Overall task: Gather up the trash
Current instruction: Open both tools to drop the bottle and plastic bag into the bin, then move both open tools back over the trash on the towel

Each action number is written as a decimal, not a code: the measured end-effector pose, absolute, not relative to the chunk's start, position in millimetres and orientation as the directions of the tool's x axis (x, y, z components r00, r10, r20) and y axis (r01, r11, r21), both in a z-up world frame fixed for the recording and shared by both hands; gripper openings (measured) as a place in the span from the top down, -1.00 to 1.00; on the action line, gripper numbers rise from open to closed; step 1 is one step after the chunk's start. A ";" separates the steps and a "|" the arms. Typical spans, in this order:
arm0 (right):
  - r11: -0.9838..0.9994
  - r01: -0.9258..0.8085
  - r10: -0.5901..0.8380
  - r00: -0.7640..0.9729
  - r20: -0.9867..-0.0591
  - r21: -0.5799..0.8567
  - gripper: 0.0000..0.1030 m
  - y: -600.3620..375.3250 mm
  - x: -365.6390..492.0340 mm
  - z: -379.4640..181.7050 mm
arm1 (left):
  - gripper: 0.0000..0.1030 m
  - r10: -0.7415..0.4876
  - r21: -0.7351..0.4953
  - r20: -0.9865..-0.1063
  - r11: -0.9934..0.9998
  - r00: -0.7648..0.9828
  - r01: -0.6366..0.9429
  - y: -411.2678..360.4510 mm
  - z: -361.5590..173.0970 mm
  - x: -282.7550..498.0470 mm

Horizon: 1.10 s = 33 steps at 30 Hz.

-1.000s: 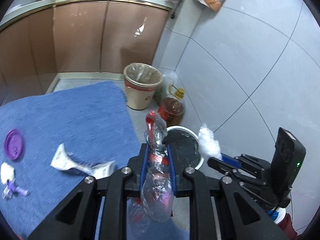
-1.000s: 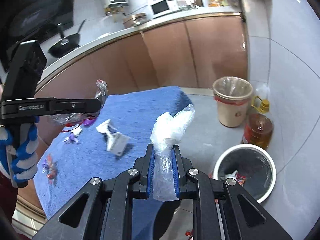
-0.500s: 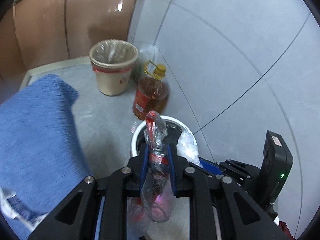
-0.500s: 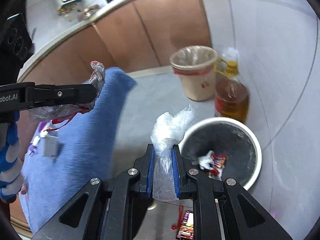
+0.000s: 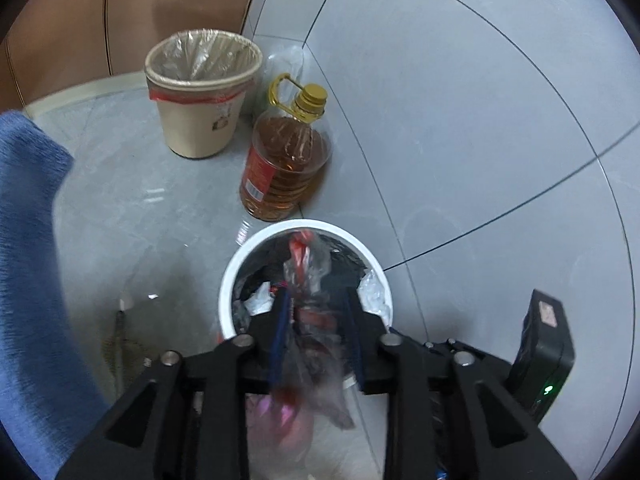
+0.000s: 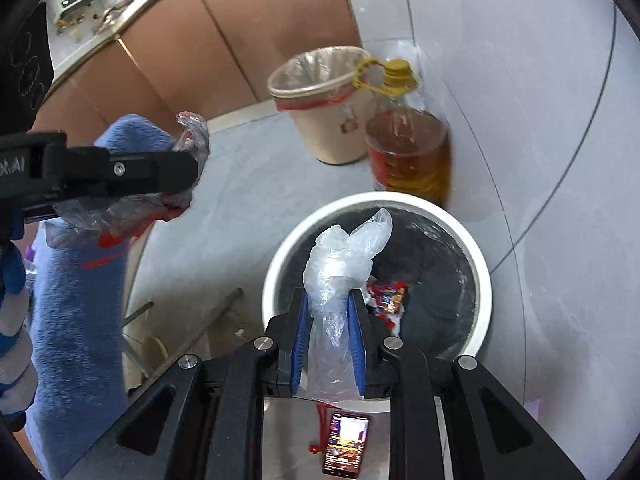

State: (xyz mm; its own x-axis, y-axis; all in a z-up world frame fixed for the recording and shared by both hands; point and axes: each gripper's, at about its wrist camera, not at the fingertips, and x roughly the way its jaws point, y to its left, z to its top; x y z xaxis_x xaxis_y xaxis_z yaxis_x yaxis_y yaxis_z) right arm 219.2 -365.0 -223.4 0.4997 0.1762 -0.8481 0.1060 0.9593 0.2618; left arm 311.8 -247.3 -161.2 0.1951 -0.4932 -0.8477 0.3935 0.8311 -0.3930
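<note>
Cooking oil bottle [image 5: 286,162] against tiled wall [image 5: 460,100], brown cabinets [image 6: 208,36], blue cloth [image 5: 24,280], phone [image 6: 346,454] on floor.

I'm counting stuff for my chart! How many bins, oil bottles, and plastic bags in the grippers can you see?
Bins: 2, the white-rimmed bin and the beige lined bin
Oil bottles: 1, the oil bottle
Plastic bags in grippers: 2, the clear bag and the red-printed bag
Total: 5

Round bin [image 5: 230,280] stood on floor [image 5: 160,208] at lower centre of frame, wrappers [image 6: 386,298] inside. Oil bottle [image 5: 286,164] just behind it, against wall [image 5: 460,120]. Lined basket [image 5: 200,92] upper left of bottle. Cloth-covered worktop [image 5: 24,260] at left edge.
</note>
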 end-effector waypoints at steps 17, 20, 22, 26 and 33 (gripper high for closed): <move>0.968 0.088 0.149 0.551 -0.821 0.235 0.34 -347.1 199.6 -193.0 | 0.13 -0.537 -0.398 -0.783 0.820 0.313 0.411 -213.2 -112.0 268.2; 0.969 0.071 0.154 0.571 -0.806 0.235 0.32 -338.4 194.2 -177.2 | 0.13 -0.540 -0.393 -0.765 0.823 0.351 0.410 -197.7 -91.8 252.8; 0.971 0.056 0.156 0.589 -0.793 0.232 0.32 -332.2 188.3 -163.9 | 0.13 -0.539 -0.386 -0.754 0.826 0.375 0.410 -187.2 -80.2 243.3; 0.974 0.019 0.164 0.627 -0.762 0.225 0.32 -315.0 176.6 -133.3 | 0.13 -0.530 -0.370 -0.734 0.836 0.425 0.404 -161.1 -57.2 218.7; 0.978 -0.070 0.191 0.674 -0.714 0.195 0.32 -279.9 156.2 -84.2 | 0.13 -0.493 -0.325 -0.698 0.865 0.519 0.383 -113.8 -22.9 176.8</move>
State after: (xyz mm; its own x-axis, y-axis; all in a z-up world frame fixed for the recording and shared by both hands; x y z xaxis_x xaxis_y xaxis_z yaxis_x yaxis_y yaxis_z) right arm 156.2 -279.9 -84.2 0.6736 0.1909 -0.7140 -0.0703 0.9782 0.1952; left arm 176.8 -113.8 -22.9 0.5194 -0.4926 -0.6983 0.3826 0.8647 -0.3254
